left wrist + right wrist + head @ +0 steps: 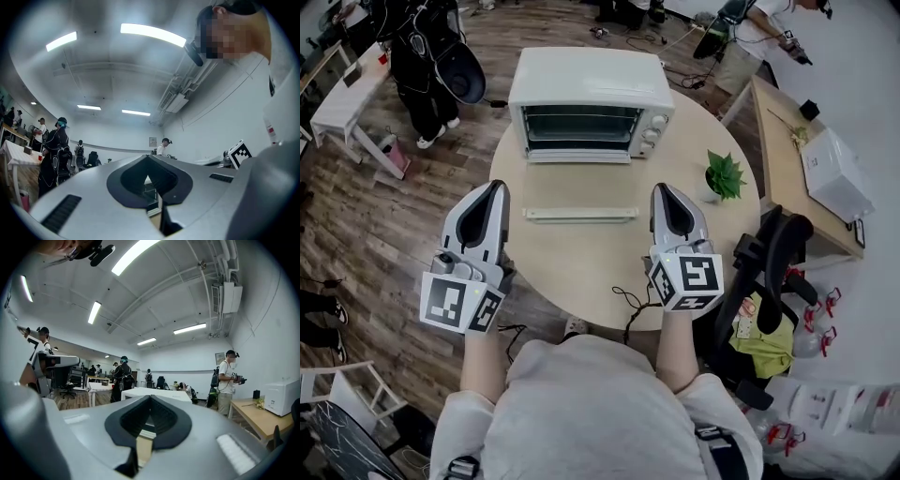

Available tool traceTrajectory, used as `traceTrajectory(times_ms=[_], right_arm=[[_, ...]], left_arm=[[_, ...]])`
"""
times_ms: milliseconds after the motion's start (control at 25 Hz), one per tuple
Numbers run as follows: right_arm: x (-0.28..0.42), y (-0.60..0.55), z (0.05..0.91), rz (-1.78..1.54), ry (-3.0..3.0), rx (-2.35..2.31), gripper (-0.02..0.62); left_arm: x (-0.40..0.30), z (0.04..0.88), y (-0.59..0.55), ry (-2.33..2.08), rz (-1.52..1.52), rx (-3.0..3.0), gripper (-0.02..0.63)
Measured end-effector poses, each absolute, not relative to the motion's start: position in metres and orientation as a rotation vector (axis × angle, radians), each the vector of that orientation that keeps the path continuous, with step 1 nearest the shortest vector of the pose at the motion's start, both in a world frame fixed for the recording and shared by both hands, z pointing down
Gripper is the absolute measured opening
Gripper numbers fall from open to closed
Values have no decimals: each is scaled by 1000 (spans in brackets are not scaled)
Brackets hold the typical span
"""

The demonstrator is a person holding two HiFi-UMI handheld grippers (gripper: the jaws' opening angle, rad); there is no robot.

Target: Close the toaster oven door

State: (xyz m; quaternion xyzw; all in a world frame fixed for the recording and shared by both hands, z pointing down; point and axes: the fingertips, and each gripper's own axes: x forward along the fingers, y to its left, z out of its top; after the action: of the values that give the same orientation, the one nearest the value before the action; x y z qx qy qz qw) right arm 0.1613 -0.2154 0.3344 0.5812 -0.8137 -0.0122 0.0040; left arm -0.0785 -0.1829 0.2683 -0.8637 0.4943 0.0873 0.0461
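Nothing done yet: oven [591,101] door [581,214] hangs open, flat over table [581,267]. Left gripper [496,190], right gripper [666,191] pinched together, empty, near door, not touching; closing remains.

Head view looks steeply down; both gripper views face level toward the shared toaster oven [591,103].

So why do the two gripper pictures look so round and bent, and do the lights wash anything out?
Left gripper view: fisheye, black corners, the ceiling light bowed and blown out white. Right gripper view: the same curving, its strip light also glaring. Head view: evenly lit, the toaster oven sharp, the floor bending at the edges.
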Motion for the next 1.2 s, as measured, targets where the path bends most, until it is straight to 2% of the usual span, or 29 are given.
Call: traceTrajectory(times_ms=[760, 1200], right_arm=[[177, -260, 516, 480, -2345, 1628, 14], [178, -254, 619, 685, -2186, 1524, 52]], left_arm=[[-72, 301, -205, 1610, 172, -2660, 8], [-78, 322, -208, 1663, 105, -2683, 8]])
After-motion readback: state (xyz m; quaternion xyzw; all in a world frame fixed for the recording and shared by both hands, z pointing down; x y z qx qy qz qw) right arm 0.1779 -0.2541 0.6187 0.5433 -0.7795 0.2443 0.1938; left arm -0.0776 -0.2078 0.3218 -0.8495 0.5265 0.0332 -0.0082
